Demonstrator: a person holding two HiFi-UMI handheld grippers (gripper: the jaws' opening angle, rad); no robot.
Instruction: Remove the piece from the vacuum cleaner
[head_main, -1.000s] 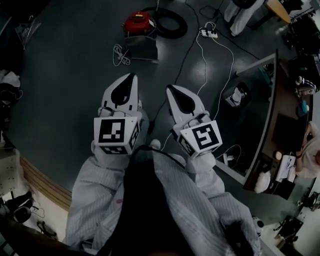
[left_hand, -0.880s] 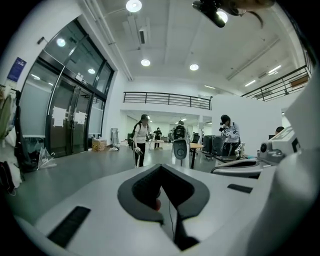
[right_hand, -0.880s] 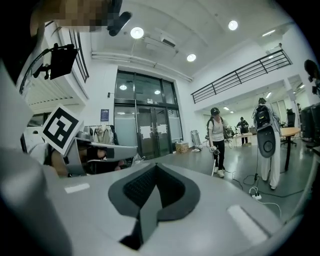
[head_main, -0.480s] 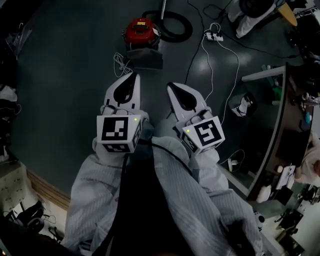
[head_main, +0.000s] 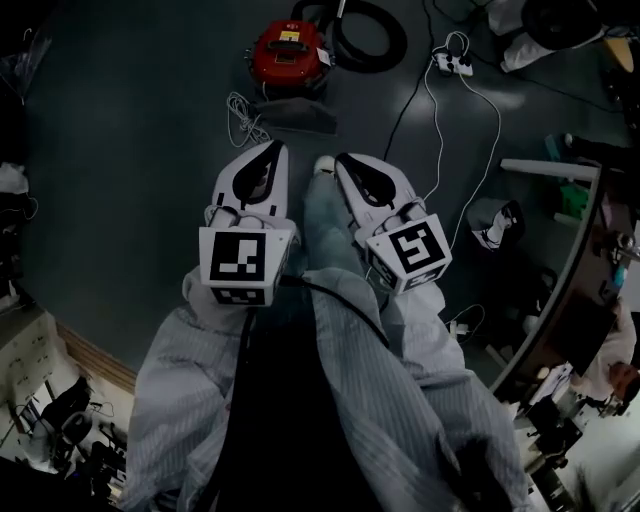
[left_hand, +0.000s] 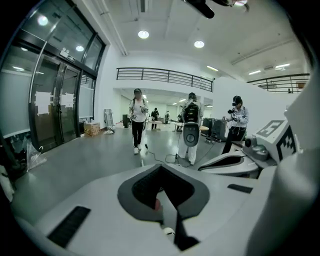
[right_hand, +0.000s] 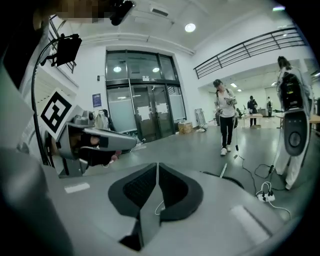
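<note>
The red vacuum cleaner (head_main: 288, 50) stands on the dark floor at the top of the head view. Its black hose (head_main: 372, 35) is coiled beside it, and a dark flat nozzle piece (head_main: 296, 116) lies just in front of it. My left gripper (head_main: 264, 158) and right gripper (head_main: 350, 166) are held side by side at waist height. Both point toward the vacuum and stay well short of it. Both are shut with nothing between the jaws. In the left gripper view the left gripper (left_hand: 161, 167) shows only floor beyond its tips. The right gripper (right_hand: 157, 164) shows the same in the right gripper view.
A white cable bundle (head_main: 240, 112) lies left of the nozzle. A power strip (head_main: 450, 64) with white cords lies to the right. A curved desk edge (head_main: 560, 260) runs down the right side. My leg and white shoe (head_main: 324, 163) stick out between the grippers. Several people stand far across the hall.
The vacuum cleaner has drawn nearer and lower in the head view as I walk toward it. A leg has swung forward between the grippers. Both grippers stay shut.
</note>
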